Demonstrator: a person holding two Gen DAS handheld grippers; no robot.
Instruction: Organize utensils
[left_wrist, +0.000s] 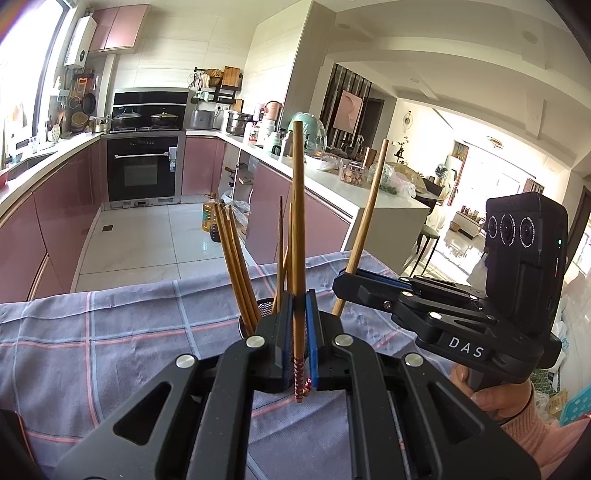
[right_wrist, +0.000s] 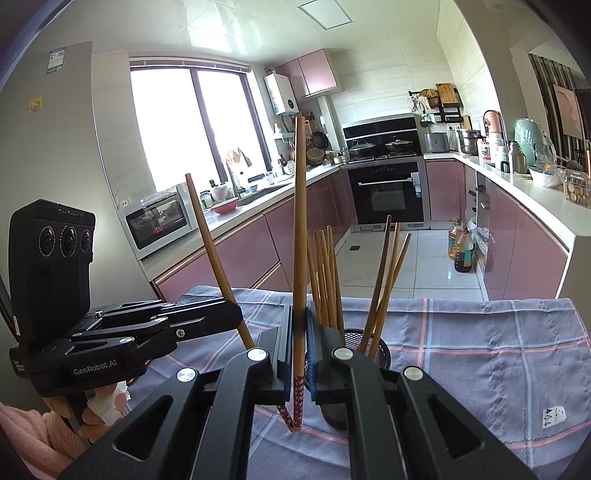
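Each claw, left claw (left_wrist: 299, 332) and right claw (right_wrist: 299, 343), is clenched on one upright chopstick (left_wrist: 297, 236), with the mesh holder (right_wrist: 369, 347) just beyond, right of the right claw.

the right gripper (left_wrist: 341, 275) carries white letters "das" on its black body, the left gripper (right_wrist: 236, 314) reads "genrobot.ai" along its side, and a fainter "genrobot" sits atop its camera block (right_wrist: 55, 254).

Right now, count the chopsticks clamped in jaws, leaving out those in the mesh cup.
2. The first chopstick is clamped in the left gripper; the second chopstick in the right gripper. None seems hidden.
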